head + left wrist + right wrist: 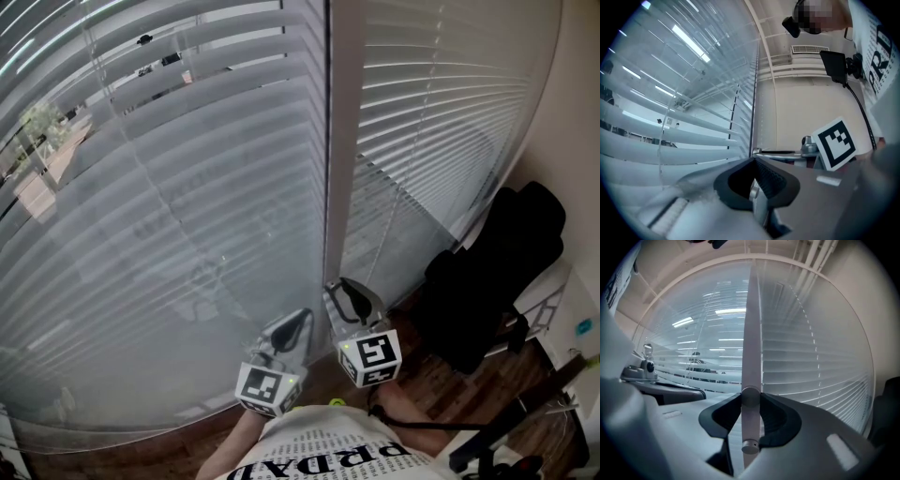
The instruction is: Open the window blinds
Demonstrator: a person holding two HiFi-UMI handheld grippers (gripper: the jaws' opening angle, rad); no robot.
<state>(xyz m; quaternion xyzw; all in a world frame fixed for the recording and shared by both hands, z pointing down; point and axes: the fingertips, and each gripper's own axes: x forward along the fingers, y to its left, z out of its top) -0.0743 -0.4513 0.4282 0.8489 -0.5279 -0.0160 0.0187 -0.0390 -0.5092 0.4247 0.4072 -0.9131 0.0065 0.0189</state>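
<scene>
Two white slatted blinds hang side by side over the window. The left blind (pixel 159 187) has its slats partly tilted, and the outdoors shows through at the upper left. The right blind (pixel 441 112) has flatter, closer slats. A pale tilt wand (pixel 751 357) hangs straight down in front of the blinds. My right gripper (pixel 751 401) (pixel 349 298) is shut on the wand near its lower end, which sticks out below the pads. My left gripper (pixel 753 161) (pixel 291 328) sits just to its left, shut with nothing between its jaws, tips close to the left blind.
A black office chair (pixel 497 272) stands at the right by the beige wall (pixel 581 112). Wood floor (pixel 441 375) shows under the blinds. A white upright strip (pixel 342 141) separates the two blinds. My printed shirt (pixel 328 455) fills the bottom edge.
</scene>
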